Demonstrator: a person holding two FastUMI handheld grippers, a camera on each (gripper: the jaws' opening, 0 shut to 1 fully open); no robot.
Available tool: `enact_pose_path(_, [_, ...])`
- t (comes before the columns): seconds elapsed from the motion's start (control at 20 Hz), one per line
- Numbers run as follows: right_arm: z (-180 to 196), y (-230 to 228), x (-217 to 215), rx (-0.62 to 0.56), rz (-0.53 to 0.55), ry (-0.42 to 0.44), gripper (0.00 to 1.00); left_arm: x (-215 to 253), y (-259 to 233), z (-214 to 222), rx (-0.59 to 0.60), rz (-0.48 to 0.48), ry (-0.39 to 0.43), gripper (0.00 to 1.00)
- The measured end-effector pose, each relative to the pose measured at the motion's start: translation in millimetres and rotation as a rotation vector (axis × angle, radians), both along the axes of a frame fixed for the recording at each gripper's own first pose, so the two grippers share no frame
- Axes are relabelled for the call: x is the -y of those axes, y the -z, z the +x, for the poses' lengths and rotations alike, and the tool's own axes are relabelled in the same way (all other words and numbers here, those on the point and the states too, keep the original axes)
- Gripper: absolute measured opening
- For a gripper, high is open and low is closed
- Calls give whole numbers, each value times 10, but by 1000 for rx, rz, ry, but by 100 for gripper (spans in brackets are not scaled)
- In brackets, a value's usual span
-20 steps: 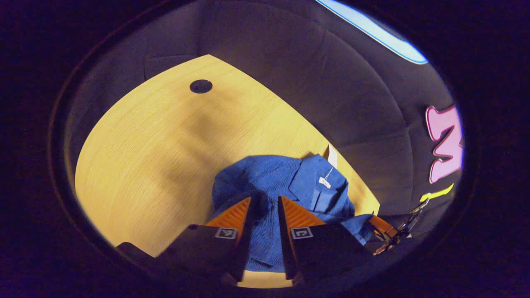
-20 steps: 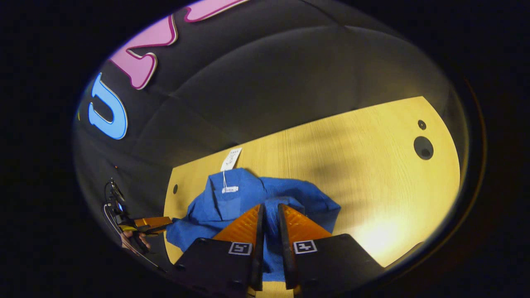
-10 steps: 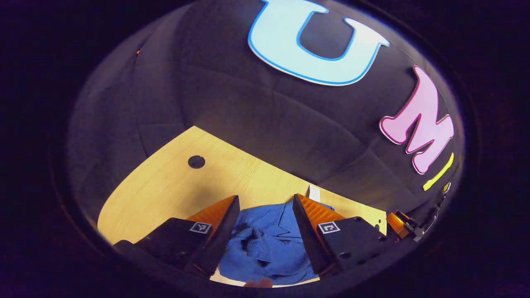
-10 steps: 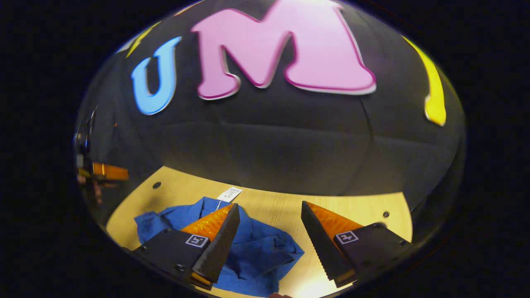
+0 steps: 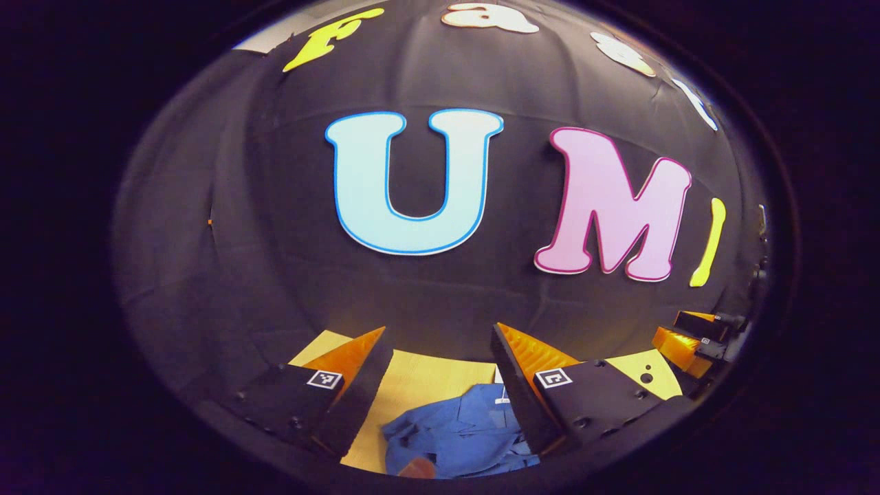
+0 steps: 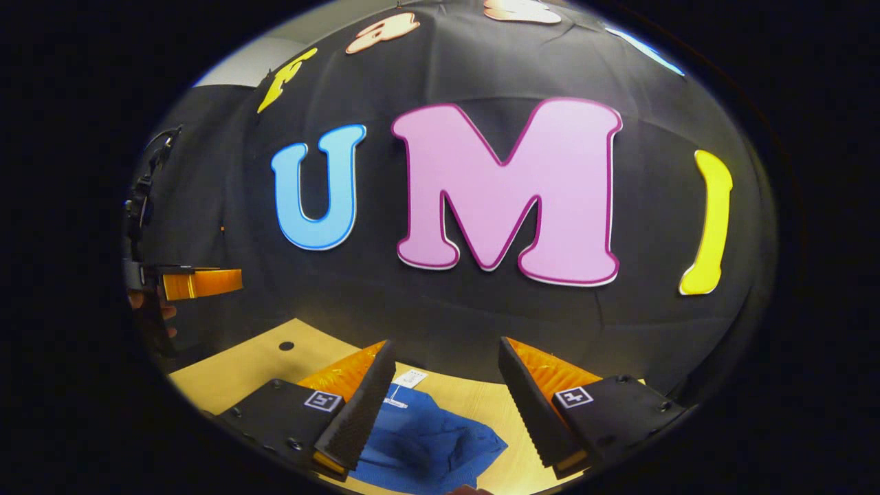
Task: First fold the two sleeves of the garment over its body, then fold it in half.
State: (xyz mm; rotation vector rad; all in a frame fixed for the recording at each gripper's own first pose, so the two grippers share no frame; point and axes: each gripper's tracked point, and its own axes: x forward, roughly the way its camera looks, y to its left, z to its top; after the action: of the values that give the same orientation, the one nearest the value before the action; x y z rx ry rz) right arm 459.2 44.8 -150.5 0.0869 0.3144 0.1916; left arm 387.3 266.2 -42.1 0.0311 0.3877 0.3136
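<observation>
Both grippers lifted clear; blue garment (image 5: 460,436) folded, rumpled.

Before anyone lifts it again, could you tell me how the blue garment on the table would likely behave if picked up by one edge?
The blue garment lies in soft, rumpled folds on the wooden table, so it is probably floppy and would sag and unfold. It looks like thin cloth, likely light. Its paper tag would probably dangle.

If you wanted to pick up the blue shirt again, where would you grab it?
Probably the loose, rumpled edge of the blue shirt nearest the open right claw, coming down from above. The shirt lies bunched on the wooden table, so a raised fold gives the fingers cloth to pinch. Its paper tag is too flimsy.
</observation>
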Motion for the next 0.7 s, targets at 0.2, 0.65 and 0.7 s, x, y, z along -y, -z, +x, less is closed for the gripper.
enact_pose_path(0.2, [-210, -291, -36, 35, -3, 23, 96, 405, -294, -141, 64, 35, 75, 84])
enact_pose_path(0.65, [-1026, -1063, -368, 128, -34, 66, 96, 968, -831, -777, 198, 166, 171, 84])
enact_pose_path(0.7, [-1136, -1140, -407, 139, -36, 70, 96, 1007, -850, -825, 203, 178, 176, 84])
